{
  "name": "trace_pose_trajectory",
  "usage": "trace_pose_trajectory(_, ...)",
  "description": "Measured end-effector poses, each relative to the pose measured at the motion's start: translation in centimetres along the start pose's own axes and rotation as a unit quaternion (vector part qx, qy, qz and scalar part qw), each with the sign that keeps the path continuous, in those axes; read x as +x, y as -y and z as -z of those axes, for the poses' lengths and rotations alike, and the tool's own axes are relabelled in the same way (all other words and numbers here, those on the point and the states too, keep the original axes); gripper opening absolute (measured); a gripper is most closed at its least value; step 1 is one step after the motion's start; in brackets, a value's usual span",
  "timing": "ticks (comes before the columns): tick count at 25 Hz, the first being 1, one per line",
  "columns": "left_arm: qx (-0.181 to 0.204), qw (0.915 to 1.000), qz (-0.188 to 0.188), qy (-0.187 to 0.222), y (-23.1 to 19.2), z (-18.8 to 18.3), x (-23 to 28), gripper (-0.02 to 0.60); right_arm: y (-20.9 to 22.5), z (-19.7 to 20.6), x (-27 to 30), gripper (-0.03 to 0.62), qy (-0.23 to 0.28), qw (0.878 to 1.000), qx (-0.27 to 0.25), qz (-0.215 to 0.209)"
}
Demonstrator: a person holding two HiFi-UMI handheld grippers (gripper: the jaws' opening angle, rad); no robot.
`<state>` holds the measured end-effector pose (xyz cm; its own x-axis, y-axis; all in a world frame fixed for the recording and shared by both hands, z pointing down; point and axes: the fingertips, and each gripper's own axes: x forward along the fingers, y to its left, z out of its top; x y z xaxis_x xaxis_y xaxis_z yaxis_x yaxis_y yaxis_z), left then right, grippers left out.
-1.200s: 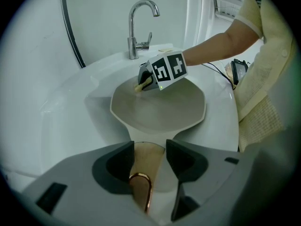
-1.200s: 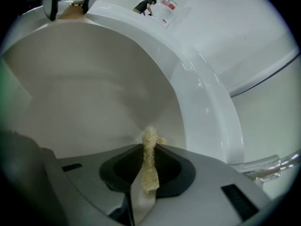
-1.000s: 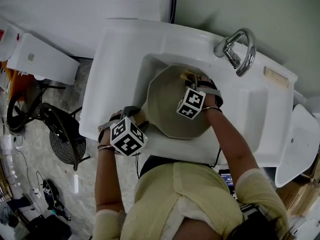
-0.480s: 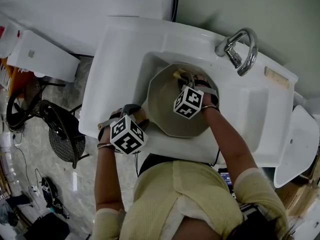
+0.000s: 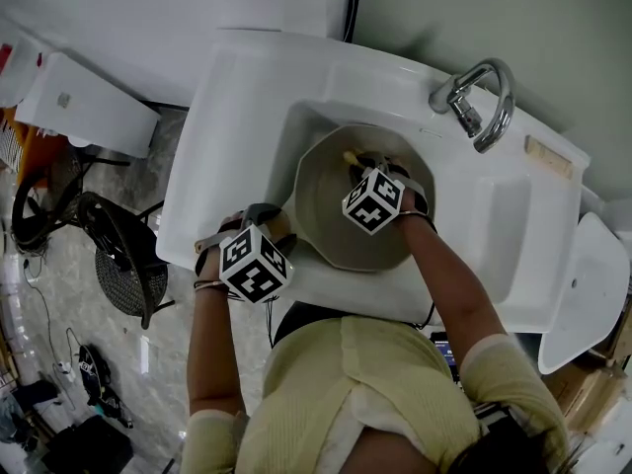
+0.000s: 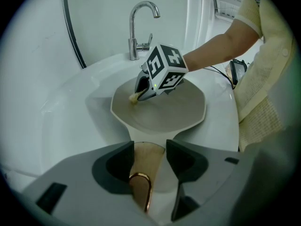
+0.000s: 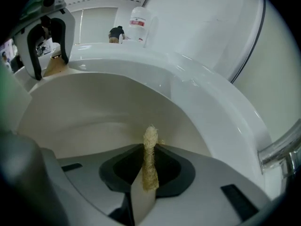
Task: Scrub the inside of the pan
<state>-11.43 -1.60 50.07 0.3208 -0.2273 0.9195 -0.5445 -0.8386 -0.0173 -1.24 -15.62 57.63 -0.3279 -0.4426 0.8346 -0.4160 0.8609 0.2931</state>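
A beige pan (image 5: 331, 220) sits in the white sink (image 5: 237, 107). My left gripper (image 5: 259, 221) is at the sink's near rim, shut on the pan's handle (image 6: 142, 171); the handle's copper loop shows between its jaws. My right gripper (image 5: 361, 160) reaches into the pan's far side, shut on a pale yellow scrub sponge (image 5: 350, 155). In the right gripper view the sponge (image 7: 150, 157) stands pinched between the jaws over the pan's inner wall (image 7: 94, 112). The left gripper view shows the sponge (image 6: 133, 98) touching the pan's (image 6: 169, 117) far left wall.
A chrome faucet (image 5: 476, 102) stands at the sink's far right corner, and a small tan bar (image 5: 544, 152) lies on the rim beyond it. A white bottle (image 7: 138, 23) stands behind the sink. A black stool (image 5: 123, 265) is on the floor at the left.
My right gripper has slid the sponge a little to the left along the pan's far wall. The left gripper has kept its hold on the handle.
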Motion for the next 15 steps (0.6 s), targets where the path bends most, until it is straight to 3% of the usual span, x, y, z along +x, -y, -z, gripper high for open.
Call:
trace_pose_trajectory(7, -0.001, 1.0, 0.002, 0.0, 0.0, 0.0, 0.0, 0.26, -1.1, 0.2, 1.0, 0.078, -0.013, 0.999, 0.045, -0.019)
trace_pose_trajectory(15, -0.002, 1.0, 0.001, -0.001, 0.0, 0.1, 0.1, 0.261, -2.9, -0.9, 1.0, 0.078, 0.005, 0.998, 0.036, -0.055)
